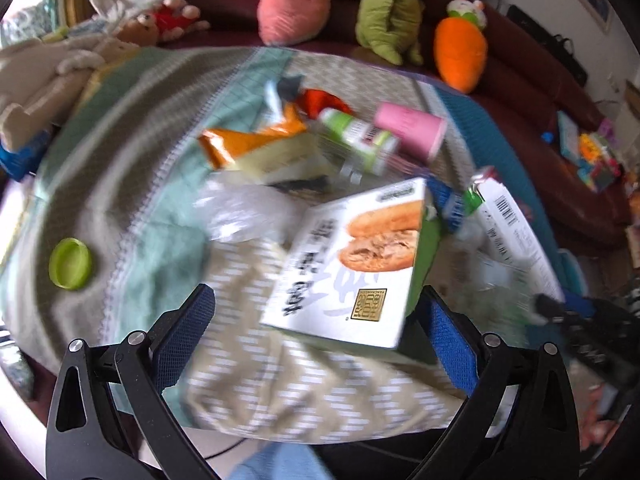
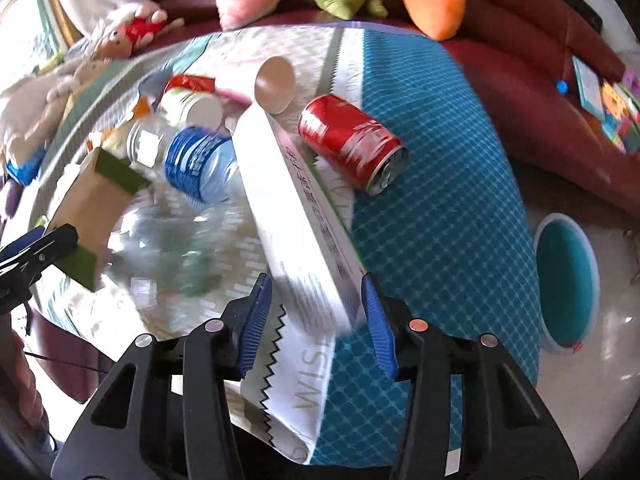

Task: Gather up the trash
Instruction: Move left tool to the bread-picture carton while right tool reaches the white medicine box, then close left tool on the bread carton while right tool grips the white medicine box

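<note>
Trash lies on a cloth-covered table (image 1: 120,184). My left gripper (image 1: 316,320) is open around the near end of a white and green sandwich box (image 1: 352,264), which looks tilted; whether the pads touch it I cannot tell. My right gripper (image 2: 318,312) is open around the near end of a long white carton (image 2: 296,216). That carton also shows in the left wrist view (image 1: 516,236). Beside it lie a red can (image 2: 348,140), a blue-labelled water bottle (image 2: 200,164), a pink paper cup (image 2: 264,84) and a green-labelled bottle (image 1: 356,136).
An orange snack bag (image 1: 248,140), a clear plastic bag (image 1: 244,208) and a green lid (image 1: 70,263) lie on the table. Plush toys (image 1: 296,0) sit on the dark red sofa (image 1: 540,128) behind. A teal bin (image 2: 566,280) stands on the floor at right.
</note>
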### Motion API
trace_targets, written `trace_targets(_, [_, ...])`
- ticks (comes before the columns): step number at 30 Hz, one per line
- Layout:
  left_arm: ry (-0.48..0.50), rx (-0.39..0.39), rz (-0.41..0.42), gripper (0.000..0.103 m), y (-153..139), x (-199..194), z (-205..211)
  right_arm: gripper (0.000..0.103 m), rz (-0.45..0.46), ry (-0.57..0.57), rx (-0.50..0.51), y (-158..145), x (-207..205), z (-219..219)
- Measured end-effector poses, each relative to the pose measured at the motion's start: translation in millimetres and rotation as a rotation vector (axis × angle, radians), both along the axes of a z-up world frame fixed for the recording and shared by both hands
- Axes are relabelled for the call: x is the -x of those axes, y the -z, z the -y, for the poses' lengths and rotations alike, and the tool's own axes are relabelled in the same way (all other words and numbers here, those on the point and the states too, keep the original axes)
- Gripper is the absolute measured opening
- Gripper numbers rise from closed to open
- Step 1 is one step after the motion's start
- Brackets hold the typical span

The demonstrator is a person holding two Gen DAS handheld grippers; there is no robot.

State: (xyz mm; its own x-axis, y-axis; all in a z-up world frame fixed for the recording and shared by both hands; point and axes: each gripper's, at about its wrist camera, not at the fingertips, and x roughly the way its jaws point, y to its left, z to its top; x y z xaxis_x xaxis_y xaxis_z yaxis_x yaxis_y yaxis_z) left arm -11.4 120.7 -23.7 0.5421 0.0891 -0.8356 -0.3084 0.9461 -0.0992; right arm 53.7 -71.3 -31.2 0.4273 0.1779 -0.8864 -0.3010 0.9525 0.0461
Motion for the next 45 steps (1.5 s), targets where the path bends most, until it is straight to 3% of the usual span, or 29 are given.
trace_targets(4, [-0.035, -0.067, -0.035, 0.100, 0, 3, -16, 0.045, -0.027, 0.009, -0.011, 6, -4, 7])
trace_targets(6, [-0.032, -0.062, -0.052, 0.093, 4, 3, -25, 0.045, -0.035, -0.004, -0.006, 8, -2, 4])
trace_targets(9, [-0.002, -0.030, -0.076, 0.069, 11, 2, -32, 0.045, -0.047, -0.021, 0.001, 10, -6, -3])
trace_targets(11, [0.019, -0.012, -0.103, 0.040, 18, -3, -32, 0.045, -0.057, -0.030, 0.002, 10, -11, -8])
trace_targets(14, [0.044, 0.032, -0.130, 0.010, 30, -9, -29, 0.045, -0.067, -0.039, 0.005, 10, -17, -14])
trace_targets(17, [0.040, 0.054, -0.131, 0.006, 34, -14, -26, 0.045, -0.082, -0.040, 0.006, 12, -23, -17])
trace_targets(24, [0.080, 0.052, -0.090, 0.006, 10, -32, -5, 0.045, -0.086, -0.038, 0.001, 14, -42, -24])
trace_targets(26, [0.086, 0.048, -0.074, 0.005, 1, -42, 2, 0.039, -0.078, -0.051, -0.011, 12, -45, -26])
trace_targets(29, [0.101, 0.014, -0.016, 0.006, -25, -59, 11, 0.030, -0.071, -0.042, -0.084, 1, -45, -17])
trace_targets(33, [0.126, -0.019, 0.047, 0.006, -50, -85, 25, 0.030, -0.046, 0.012, -0.154, -14, -45, 11])
trace_targets(37, [0.175, 0.018, 0.055, 0.006, -49, -106, 48, 0.030, -0.063, 0.070, -0.212, -17, -38, 47])
trace_targets(41, [0.243, 0.085, 0.063, 0.006, -39, -126, 78, 0.030, -0.049, 0.138, -0.199, -15, -30, 81])
trace_targets(45, [0.289, 0.092, 0.042, 0.006, -16, -146, 108, 0.030, -0.056, 0.220, -0.184, 0, -30, 115])
